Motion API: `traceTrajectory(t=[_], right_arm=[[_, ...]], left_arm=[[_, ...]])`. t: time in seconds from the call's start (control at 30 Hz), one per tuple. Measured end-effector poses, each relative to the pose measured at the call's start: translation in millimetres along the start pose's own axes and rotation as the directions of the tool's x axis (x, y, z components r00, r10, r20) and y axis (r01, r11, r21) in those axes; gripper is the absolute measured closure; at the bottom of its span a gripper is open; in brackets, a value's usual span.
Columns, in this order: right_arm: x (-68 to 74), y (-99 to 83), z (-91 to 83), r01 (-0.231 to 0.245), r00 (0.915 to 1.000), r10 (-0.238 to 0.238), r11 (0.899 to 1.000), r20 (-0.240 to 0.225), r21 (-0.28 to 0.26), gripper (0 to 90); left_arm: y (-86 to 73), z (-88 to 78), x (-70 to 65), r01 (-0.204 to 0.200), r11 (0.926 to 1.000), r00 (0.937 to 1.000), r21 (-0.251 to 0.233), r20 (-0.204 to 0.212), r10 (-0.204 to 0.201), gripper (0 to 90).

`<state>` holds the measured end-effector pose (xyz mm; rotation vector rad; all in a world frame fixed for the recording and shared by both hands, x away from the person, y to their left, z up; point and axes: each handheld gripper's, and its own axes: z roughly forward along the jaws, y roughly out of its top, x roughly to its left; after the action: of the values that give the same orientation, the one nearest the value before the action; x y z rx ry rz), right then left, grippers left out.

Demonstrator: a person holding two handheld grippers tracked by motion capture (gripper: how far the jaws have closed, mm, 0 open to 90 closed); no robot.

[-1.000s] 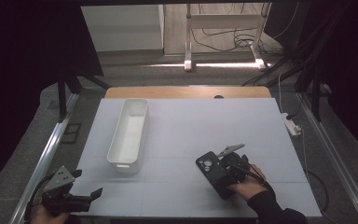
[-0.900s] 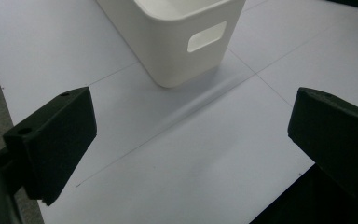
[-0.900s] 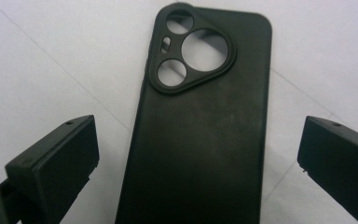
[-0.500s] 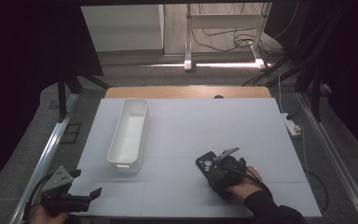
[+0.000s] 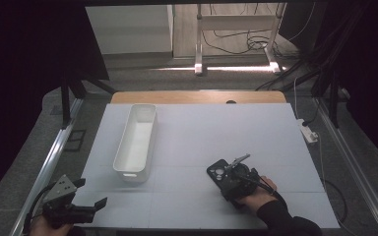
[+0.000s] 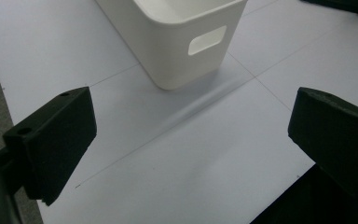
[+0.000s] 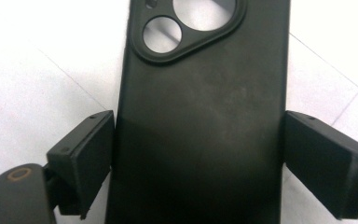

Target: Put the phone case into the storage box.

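A black phone case lies flat on the pale table, right of centre near the front. It shows close up in the right gripper view, camera cut-out at the top. My right gripper straddles its lower part. The jaws have just been closing and both pads now sit against the case's long sides, so the right gripper is shut on it. My left gripper rests at the front left corner, open and holding nothing.
A long white bin with a handle slot stands left of centre, its near end wall just beyond the left jaws. A wooden strip runs along the table's far edge. Cables and a power strip lie off the right side.
The right hand has edged slightly nearer over the phone case. The case, the bin and the left gripper have kept their places.
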<state>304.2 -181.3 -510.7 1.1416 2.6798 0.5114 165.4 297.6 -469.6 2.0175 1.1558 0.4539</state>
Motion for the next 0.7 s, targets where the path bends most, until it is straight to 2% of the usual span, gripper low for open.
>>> traceTrajectory(t=[0.13,0.37,0.5,0.57,0.7], right_arm=[[-0.6,0.8,-1.1,-0.001,1.0,0.001,1.0,-0.006,0.008,14.0],[-0.9,0.4,-3.4,0.016,0.9995,-0.017,1.0,-0.025,-0.006,14.4],[0.8,1.0,-6.5,0.027,0.9993,-0.028,0.999,-0.026,-0.03,14.4],[0.6,1.5,-10.6,0.04,0.9984,-0.042,0.998,-0.039,-0.058,14.4],[1.2,1.8,-16.0,0.047,0.9971,-0.054,0.992,-0.055,-0.115,14.4]], left_arm=[[0.6,0.7,-1.7,-0.021,0.9997,0.9998,0.008,-0.002,0.021,1.7],[1.1,0.9,-3.4,-0.033,0.9994,0.9994,0.011,-0.013,0.033,1.1],[1.5,1.5,-5.4,-0.047,0.9988,0.9986,0.017,-0.022,0.047,0.8],[2.3,2.7,-7.8,-0.07,0.9972,0.9969,0.029,-0.033,0.071,0.2],[2.7,2.9,-8.5,-0.07,0.997,0.9964,0.033,-0.046,0.071,0.0]])
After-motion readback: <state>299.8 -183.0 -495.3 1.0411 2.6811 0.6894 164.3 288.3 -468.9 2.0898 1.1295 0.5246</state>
